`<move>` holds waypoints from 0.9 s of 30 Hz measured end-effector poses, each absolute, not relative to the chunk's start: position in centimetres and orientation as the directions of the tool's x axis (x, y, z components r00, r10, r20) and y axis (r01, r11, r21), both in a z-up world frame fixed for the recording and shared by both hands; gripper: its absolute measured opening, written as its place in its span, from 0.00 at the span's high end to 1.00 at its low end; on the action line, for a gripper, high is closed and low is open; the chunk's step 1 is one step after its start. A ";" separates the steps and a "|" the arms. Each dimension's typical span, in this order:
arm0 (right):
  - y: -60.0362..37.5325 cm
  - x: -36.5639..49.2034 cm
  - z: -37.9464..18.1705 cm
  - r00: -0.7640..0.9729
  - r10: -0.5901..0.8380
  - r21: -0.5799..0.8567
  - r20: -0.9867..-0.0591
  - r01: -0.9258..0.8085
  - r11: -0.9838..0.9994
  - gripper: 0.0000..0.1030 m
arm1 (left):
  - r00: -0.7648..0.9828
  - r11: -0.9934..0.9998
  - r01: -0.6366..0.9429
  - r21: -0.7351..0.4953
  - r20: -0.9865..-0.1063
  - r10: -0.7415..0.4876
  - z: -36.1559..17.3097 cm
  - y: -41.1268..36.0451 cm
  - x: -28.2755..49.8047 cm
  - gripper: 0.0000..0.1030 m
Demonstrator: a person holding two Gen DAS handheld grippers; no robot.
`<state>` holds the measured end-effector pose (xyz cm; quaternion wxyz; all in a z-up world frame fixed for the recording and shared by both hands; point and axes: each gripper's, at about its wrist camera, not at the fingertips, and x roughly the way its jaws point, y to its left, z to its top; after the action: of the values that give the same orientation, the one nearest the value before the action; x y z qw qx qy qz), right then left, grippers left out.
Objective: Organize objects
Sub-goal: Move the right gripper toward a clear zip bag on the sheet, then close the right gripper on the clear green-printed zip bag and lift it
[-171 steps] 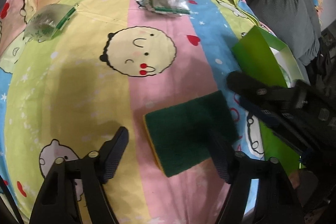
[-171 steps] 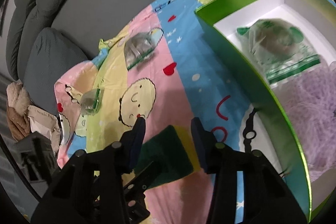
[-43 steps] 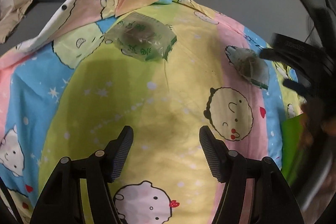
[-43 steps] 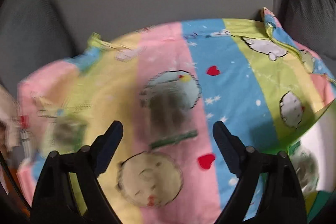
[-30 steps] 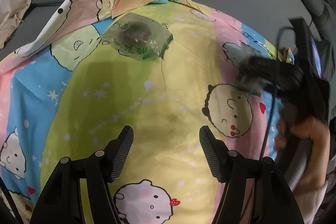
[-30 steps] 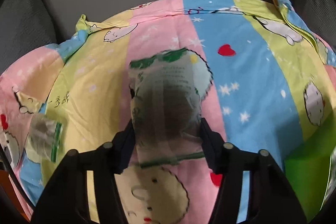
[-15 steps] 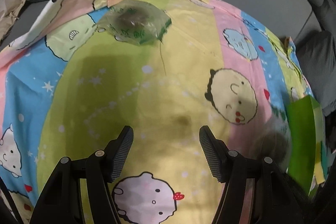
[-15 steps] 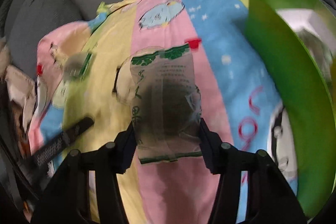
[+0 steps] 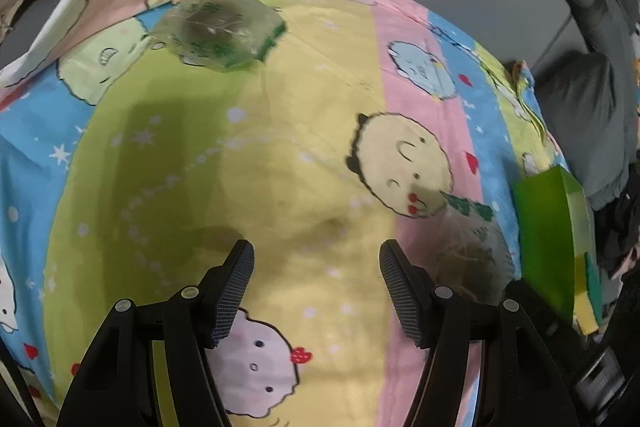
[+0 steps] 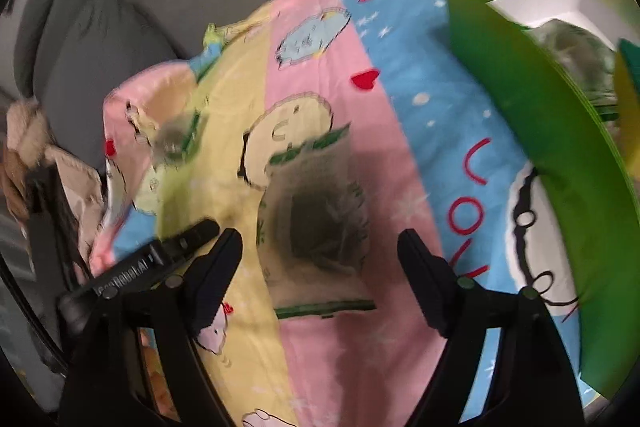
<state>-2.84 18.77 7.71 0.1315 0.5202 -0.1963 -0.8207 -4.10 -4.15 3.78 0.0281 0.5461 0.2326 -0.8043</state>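
The right tool (image 10: 320,255) has just been opening wide, and the tea packet (image 10: 316,219) lies loose between its jaws. The green box (image 10: 560,155) is to its right. The left tool (image 9: 316,283) stands half open and empty.

Plenty of open room over the cartoon bedsheet (image 9: 288,155) in front of the left gripper (image 9: 316,283): bare fabric between and ahead of its fingers, nothing in the way until the clear packet (image 9: 220,29) sitting far up by the folded-over pink corner.

The right side is tighter. The right gripper (image 10: 320,259) has just opened its jaws, and a see-through packet (image 10: 320,223) lies in the gap, touching neither finger. The tall wall of the green box (image 10: 560,163) blocks the right side, so anything going in has to clear that rim. The left gripper's finger also pokes in from the left, close beside the right gripper's left finger (image 10: 216,267).
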 end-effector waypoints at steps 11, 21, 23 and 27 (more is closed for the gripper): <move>21.6 -2.7 8.4 -0.477 -0.530 0.622 -0.701 -0.044 -0.782 0.44 | -0.407 -0.873 0.179 -0.453 -0.842 0.353 4.4 -0.6 -4.1 0.33; 21.3 -3.8 6.8 -0.399 -0.572 0.647 -0.716 -0.071 -0.759 0.37 | -0.366 -0.875 0.073 -0.479 -0.829 0.423 4.2 2.2 -4.1 0.27; 21.0 -3.9 6.5 -0.385 -0.577 0.646 -0.721 -0.073 -0.760 0.36 | -0.364 -0.866 0.069 -0.496 -0.820 0.441 4.2 2.4 -4.0 0.27; 20.8 -4.1 5.8 -0.366 -0.573 0.641 -0.733 -0.092 -0.762 0.36 | -0.348 -0.860 0.072 -0.505 -0.821 0.453 3.6 2.7 -4.3 0.27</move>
<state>-4.13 20.84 5.80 0.1567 0.5407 -0.3074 -0.7672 -4.32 2.71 3.57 -0.1211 0.5581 0.2353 -0.7865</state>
